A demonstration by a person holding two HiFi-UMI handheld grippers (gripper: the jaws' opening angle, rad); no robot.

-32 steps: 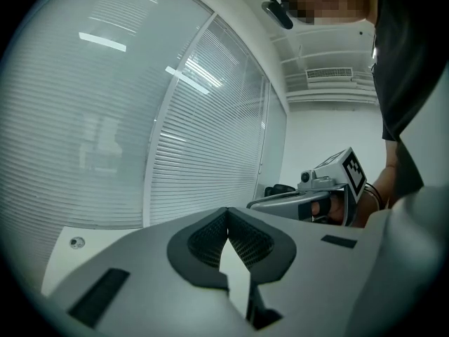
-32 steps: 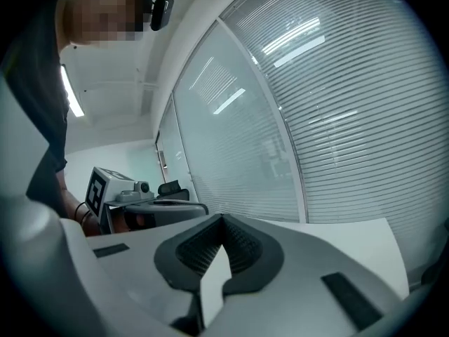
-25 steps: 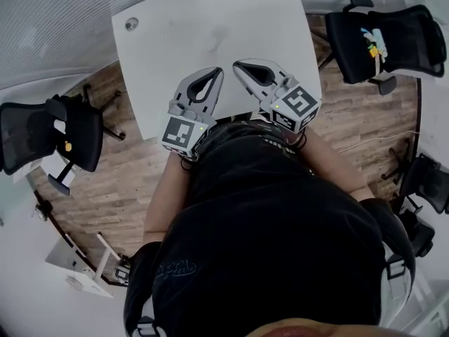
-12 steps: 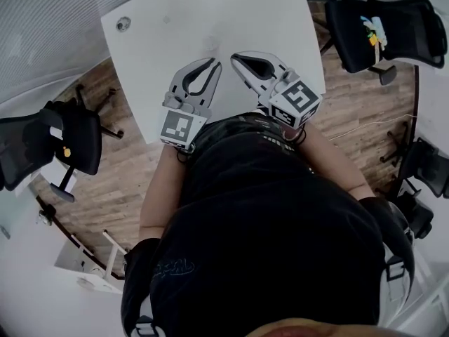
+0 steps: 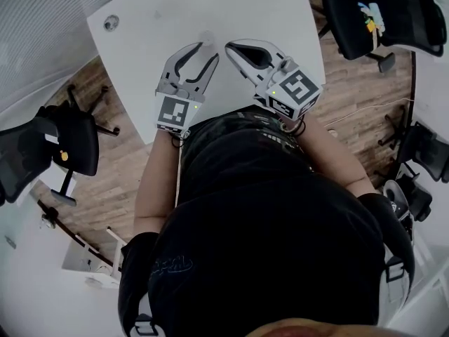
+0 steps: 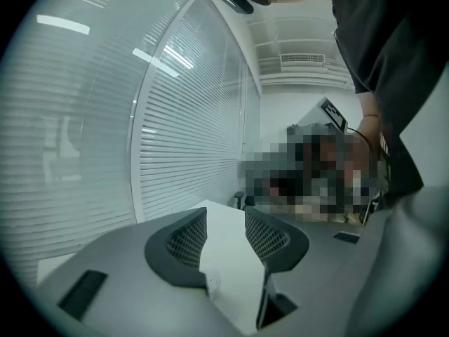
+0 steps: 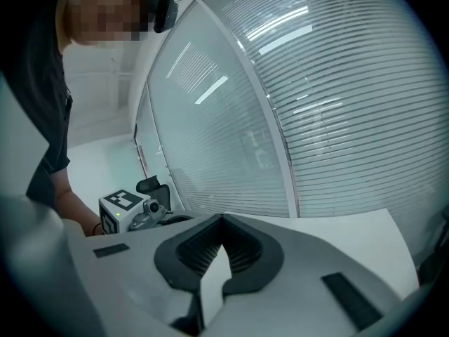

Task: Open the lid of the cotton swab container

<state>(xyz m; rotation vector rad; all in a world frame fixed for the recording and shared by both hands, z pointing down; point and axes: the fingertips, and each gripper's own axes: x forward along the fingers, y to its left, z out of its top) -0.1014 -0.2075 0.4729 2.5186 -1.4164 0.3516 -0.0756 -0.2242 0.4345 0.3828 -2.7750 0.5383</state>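
Only faintly, the cotton swab container (image 5: 205, 39) showed in the head view as a pale, see-through shape standing on the white table (image 5: 231, 5), just beyond the tips of the left gripper (image 5: 202, 50). Its lid and its outline were too dim to make out, and neither gripper view showed it clearly. The left gripper pointed across the table toward that shape. In the left gripper view (image 6: 224, 213) its jaws stood apart, having just been opening. Only bare tabletop showed in the gap, and nothing was pressed between the pads. The right gripper (image 5: 231, 48) lay just beside the left one, angled inward so that the two sets of tips were near each other over the table's near part. In the right gripper view (image 7: 222, 217) its jaws were closed together, tip against tip, with nothing held. That view also showed the left gripper's marker cube (image 7: 119, 206) off to the side. Both grippers were held by bare forearms reaching out from a black shirt (image 5: 266, 230). Around the table, black office chairs (image 5: 382, 12) stood on a wooden floor (image 5: 105, 188), and a curved wall of slatted blinds (image 6: 189, 118) rose behind the table.
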